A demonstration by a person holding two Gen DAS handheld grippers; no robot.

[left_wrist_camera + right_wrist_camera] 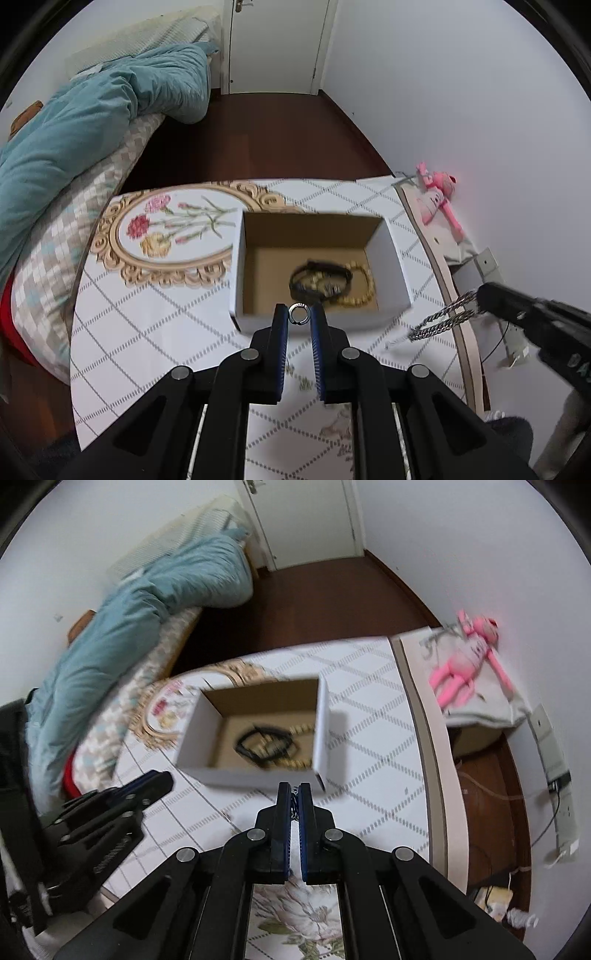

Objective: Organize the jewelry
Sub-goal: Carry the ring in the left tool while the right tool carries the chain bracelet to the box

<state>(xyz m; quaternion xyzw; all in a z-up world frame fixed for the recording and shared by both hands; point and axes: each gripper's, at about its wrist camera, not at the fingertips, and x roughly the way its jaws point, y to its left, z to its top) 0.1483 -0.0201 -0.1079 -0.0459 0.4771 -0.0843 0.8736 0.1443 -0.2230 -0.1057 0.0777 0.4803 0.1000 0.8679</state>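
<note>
Pinched between the left fingers point(279, 317), a small, slippery-looking ring point(299, 314) hangs above the box point(388, 251), while the right gripper point(294, 797) clamps a limp chain point(439, 319).

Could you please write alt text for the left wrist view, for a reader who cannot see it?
The left gripper pinches a small silver ring between its fingertips, just short of an open cardboard box holding a black bracelet and a beaded bracelet. At right, the right gripper holds a dangling silver chain above the patterned tablecloth.
</note>
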